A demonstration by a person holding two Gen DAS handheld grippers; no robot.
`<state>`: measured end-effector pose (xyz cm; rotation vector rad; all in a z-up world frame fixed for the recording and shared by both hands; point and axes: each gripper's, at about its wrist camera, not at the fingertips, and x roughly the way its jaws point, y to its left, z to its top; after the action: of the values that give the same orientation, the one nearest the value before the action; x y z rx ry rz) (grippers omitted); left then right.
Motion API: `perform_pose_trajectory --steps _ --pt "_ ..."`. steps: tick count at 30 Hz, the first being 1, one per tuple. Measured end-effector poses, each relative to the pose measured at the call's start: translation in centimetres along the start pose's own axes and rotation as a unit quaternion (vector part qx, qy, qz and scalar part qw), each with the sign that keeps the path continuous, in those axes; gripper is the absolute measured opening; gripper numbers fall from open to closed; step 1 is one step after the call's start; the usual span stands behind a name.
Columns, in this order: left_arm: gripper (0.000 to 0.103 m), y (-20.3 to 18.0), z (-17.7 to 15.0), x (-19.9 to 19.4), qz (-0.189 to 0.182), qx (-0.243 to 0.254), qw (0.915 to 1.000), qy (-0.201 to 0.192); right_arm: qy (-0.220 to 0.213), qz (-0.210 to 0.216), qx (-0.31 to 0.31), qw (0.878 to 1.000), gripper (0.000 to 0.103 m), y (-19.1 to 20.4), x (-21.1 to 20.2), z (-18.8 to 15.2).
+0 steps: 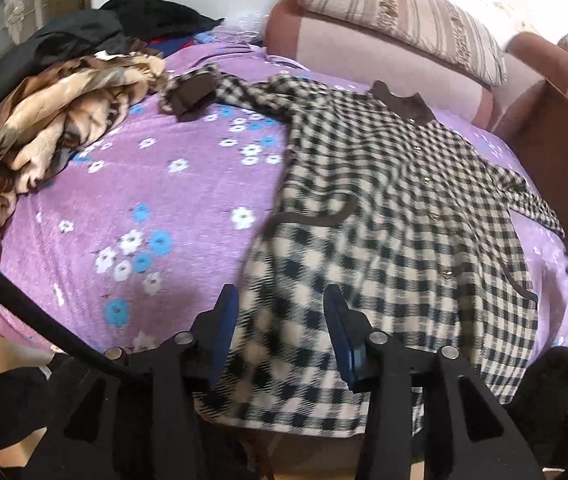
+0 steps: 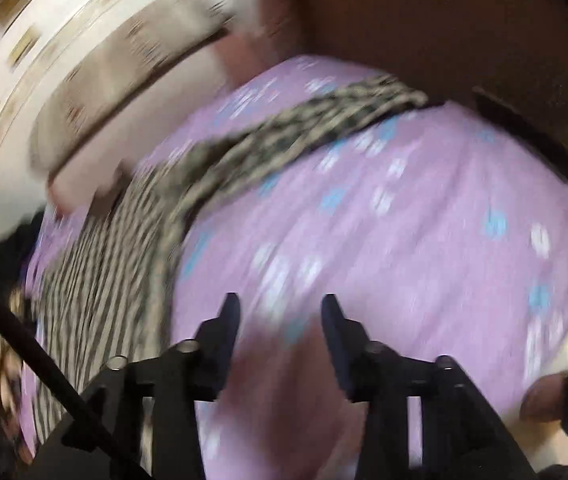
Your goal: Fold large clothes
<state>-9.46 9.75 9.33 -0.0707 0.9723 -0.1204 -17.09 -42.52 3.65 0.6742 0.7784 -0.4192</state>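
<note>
While the checked coat (image 1: 395, 200) lies spread flat on the purple bedspread (image 1: 156, 200), the left gripper (image 1: 280, 312) hangs above its near hem, jaws partly open and empty. The right gripper (image 2: 280, 316), also partly open, holds nothing over bare bedspread right of the coat.

Black-and-cream checked coat (image 1: 383, 216) with brown collar, brown pocket trim and a button row lies spread flat, front up, on the purple floral bed (image 1: 156, 200). Collar faces the far side, hem hangs over the near edge. One sleeve stretches out left, brown cuff folded back; the other lies out right.
</note>
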Motion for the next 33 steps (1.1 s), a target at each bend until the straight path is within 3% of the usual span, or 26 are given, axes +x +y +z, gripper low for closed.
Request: perform_pose_trajectory --steps 5,7,13,14,15,16,19,24,29,33 --pt "0.047 -2.4 0.4 1.4 0.002 0.005 0.9997 0.024 -0.008 0.007 0.113 0.994 0.058 -5.5 5.5 7.7" --pt "0.047 -3.0 0.6 2.0 0.004 0.006 0.9995 0.032 -0.013 0.012 0.147 0.989 0.063 -7.0 6.7 9.5" --pt "0.047 -4.6 1.6 4.0 0.015 0.016 0.9985 0.051 -0.038 0.01 0.223 0.974 0.064 -9.6 10.2 14.4" --pt "0.047 -4.8 1.7 4.3 0.015 0.017 0.9983 0.053 -0.042 0.01 0.23 0.972 0.061 -10.3 10.3 15.0" --pt "0.047 -5.0 1.9 4.5 0.014 0.018 0.9983 0.054 -0.04 0.008 0.234 0.971 0.039 -10.4 10.6 15.7" --pt "0.047 -5.2 2.0 4.6 0.014 0.019 0.9983 0.053 -0.035 0.013 0.236 0.971 0.003 -10.5 10.8 16.5" --pt "0.047 -5.4 2.6 5.0 0.011 0.025 0.9985 0.047 -0.044 0.031 0.246 0.968 0.003 -11.4 9.6 18.1" --pt "0.047 -5.2 4.4 6.4 -0.006 0.032 0.9988 0.035 -0.084 0.0 0.237 0.968 0.003 -11.5 5.4 19.7" --pt "0.047 -5.0 7.2 8.1 -0.021 0.036 0.9991 0.008 -0.091 -0.019 0.16 0.983 0.003 -5.3 3.5 20.4" --pt "0.047 -3.5 9.8 10.0 -0.023 0.025 0.9994 -0.008 -0.085 -0.006 0.048 0.995 0.003 6.0 3.7 21.1"
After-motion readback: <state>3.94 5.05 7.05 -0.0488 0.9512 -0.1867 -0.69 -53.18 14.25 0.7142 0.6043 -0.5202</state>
